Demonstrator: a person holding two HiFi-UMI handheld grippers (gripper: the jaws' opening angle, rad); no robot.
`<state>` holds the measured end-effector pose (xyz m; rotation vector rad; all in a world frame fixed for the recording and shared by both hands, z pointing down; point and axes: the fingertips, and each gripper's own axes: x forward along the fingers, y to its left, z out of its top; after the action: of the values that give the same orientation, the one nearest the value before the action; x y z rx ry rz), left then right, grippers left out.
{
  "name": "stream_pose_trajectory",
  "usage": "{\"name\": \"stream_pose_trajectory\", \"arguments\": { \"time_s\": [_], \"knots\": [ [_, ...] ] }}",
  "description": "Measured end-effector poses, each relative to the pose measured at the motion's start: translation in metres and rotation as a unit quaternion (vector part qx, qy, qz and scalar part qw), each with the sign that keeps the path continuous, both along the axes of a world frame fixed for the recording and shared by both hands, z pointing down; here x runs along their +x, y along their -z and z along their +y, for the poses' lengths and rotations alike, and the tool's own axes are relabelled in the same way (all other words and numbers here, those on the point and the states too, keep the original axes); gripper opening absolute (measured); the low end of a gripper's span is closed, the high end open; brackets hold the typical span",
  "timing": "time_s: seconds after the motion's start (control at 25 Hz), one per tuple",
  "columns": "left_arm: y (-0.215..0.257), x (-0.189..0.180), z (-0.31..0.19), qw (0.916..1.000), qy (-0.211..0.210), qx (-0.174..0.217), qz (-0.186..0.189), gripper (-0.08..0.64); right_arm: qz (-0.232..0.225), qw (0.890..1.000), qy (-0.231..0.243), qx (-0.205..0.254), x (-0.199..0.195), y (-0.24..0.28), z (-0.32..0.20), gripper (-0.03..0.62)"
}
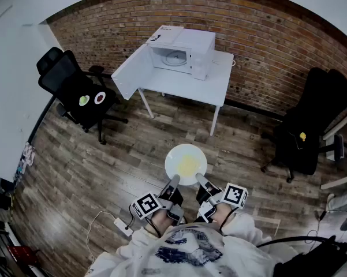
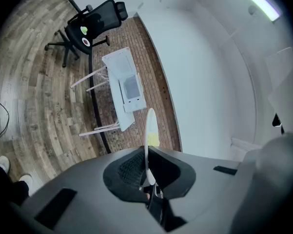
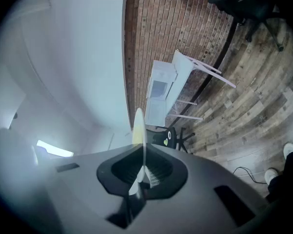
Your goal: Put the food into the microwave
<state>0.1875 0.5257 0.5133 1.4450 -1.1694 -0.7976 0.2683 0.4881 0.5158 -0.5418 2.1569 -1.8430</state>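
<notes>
A white plate (image 1: 186,164) with yellow food (image 1: 187,164) is held level in front of me, above the wooden floor. My left gripper (image 1: 174,183) is shut on its near left rim and my right gripper (image 1: 200,180) is shut on its near right rim. Each gripper view shows the plate edge-on, the plate (image 2: 149,130) pinched between the left jaws and the plate (image 3: 138,136) between the right jaws. The white microwave (image 1: 182,50) stands on a white table (image 1: 215,84) by the brick wall, its door (image 1: 129,73) swung open to the left and the glass turntable (image 1: 176,57) visible inside.
A black office chair (image 1: 75,91) at the left carries two small plates of food. Another black chair (image 1: 309,126) with a small yellow object stands at the right. A white power strip (image 1: 122,227) and cable lie on the floor near my feet.
</notes>
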Motion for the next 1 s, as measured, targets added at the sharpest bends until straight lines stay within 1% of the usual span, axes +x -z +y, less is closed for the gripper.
{"name": "stream_pose_trajectory", "arguments": {
  "time_s": [0.08,0.2,0.24,0.36,0.44,0.56,0.92,1.0],
  "knots": [
    [0.002,0.002,-0.004,1.0000,0.001,0.005,0.006,0.018,0.003,1.000,-0.002,-0.012,0.002,-0.002,-0.002,0.021],
    [0.016,0.011,-0.014,0.9982,0.002,0.038,0.047,0.018,0.004,1.000,0.001,-0.006,0.004,-0.003,-0.007,0.021],
    [0.016,0.012,-0.016,0.9980,0.002,0.039,0.050,0.018,0.004,1.000,0.001,-0.008,0.005,-0.003,-0.008,0.021],
    [0.002,0.009,-0.014,0.9999,0.003,0.011,0.013,0.018,-0.004,1.000,0.005,-0.005,0.006,-0.002,-0.011,0.021],
    [0.004,0.013,-0.018,0.9997,0.004,0.016,0.017,0.018,-0.005,1.000,0.005,-0.002,0.008,-0.002,-0.015,0.021],
    [-0.002,0.016,-0.022,1.0000,0.006,0.004,-0.002,0.018,-0.001,1.000,0.007,-0.003,0.015,-0.006,-0.022,0.023],
    [-0.006,0.037,-0.043,0.9998,0.020,0.004,-0.006,0.018,-0.010,1.000,0.023,-0.001,0.034,-0.009,-0.046,0.023],
    [-0.007,0.040,-0.047,0.9997,0.022,0.002,-0.006,0.018,-0.006,1.000,0.027,-0.002,0.037,-0.011,-0.050,0.023]
  ]
}}
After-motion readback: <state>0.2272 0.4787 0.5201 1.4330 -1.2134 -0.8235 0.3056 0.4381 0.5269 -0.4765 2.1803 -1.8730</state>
